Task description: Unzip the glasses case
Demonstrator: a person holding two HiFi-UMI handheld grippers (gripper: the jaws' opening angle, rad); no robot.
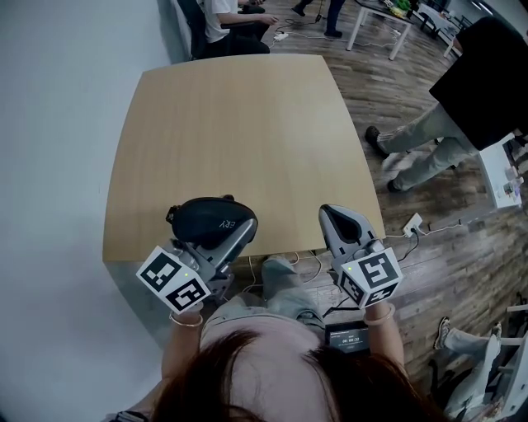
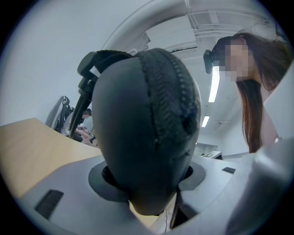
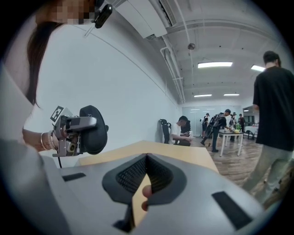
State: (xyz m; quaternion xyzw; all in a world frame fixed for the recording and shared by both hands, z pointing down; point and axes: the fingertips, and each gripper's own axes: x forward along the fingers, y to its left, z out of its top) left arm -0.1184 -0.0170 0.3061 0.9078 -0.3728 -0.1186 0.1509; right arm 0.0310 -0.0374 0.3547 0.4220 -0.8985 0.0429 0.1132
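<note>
A black zipped glasses case (image 1: 213, 221) hangs over the near edge of the bare wooden table (image 1: 231, 124), with my left gripper (image 1: 227, 235) shut on it. In the left gripper view the case (image 2: 147, 124) fills the frame between the jaws. Its zipper (image 2: 165, 92) runs down the front and looks closed, and a black clip (image 2: 87, 78) sticks out at the top left. My right gripper (image 1: 330, 216) is at the table's near right edge, a short way right of the case, with its jaws together and nothing in them. The right gripper view shows the case (image 3: 94, 129) off to the left.
A person in dark top and light trousers (image 1: 445, 140) walks on the wood floor right of the table. Another person (image 1: 231, 21) sits beyond the far edge. A white power strip (image 1: 412, 224) and cables lie on the floor near the table's right corner. The wall is to the left.
</note>
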